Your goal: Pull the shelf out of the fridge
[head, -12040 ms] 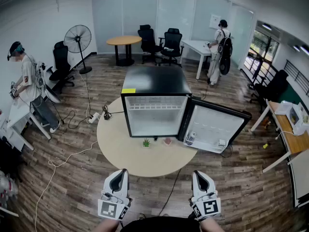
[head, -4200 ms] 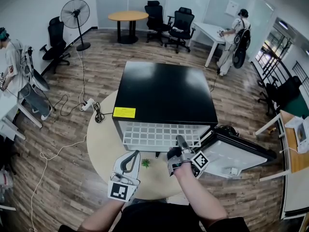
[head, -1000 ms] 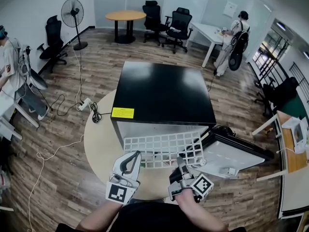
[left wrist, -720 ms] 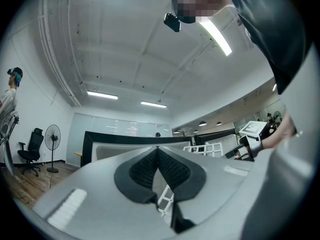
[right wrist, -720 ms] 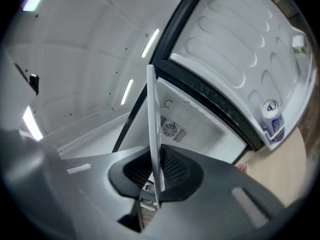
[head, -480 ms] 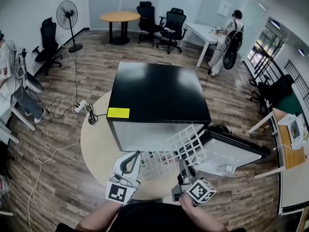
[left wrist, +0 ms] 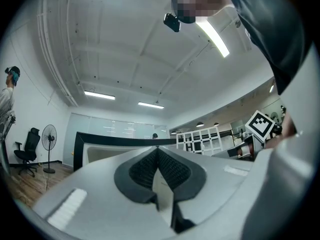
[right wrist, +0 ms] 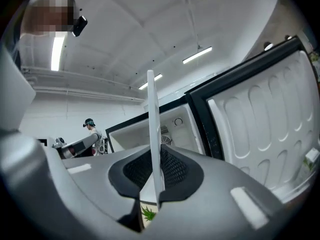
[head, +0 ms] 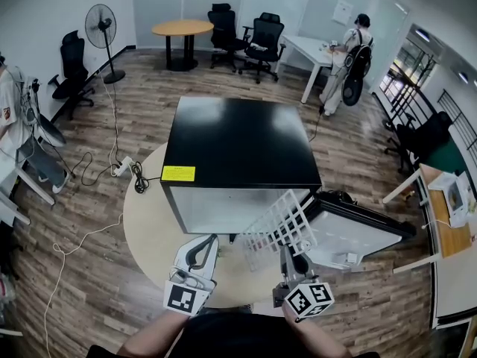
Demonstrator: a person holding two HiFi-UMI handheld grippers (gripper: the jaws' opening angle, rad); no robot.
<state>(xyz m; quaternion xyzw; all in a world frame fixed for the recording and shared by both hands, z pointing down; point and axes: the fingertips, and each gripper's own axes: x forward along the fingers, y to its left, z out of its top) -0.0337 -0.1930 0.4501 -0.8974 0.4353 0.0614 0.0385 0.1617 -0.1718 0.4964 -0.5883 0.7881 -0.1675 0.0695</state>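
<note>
The black mini fridge [head: 238,140] stands on a round table [head: 147,222] with its door [head: 358,233] swung open to the right. The white wire shelf [head: 276,226] is outside the fridge, tipped up at an angle in front of the opening. My right gripper [head: 285,253] is shut on its near edge. In the right gripper view the shelf [right wrist: 152,129] shows edge-on between the pads of the right gripper [right wrist: 155,184], with the fridge cavity [right wrist: 172,129] behind. My left gripper [head: 200,250] hovers at the table's near edge, shut and holding nothing. The shelf [left wrist: 202,139] also shows in the left gripper view.
A small green plant [right wrist: 148,213] sits on the table under the shelf. The open door [right wrist: 260,114] fills the right side. Cables and a power strip [head: 128,171] lie on the floor to the left. Chairs, a fan [head: 100,28] and a person [head: 350,58] are far behind.
The shelf has come fully free of the fridge and tipped from nearly flat to steeply tilted. My right gripper has drawn back toward me with it. The left gripper has stayed put.
</note>
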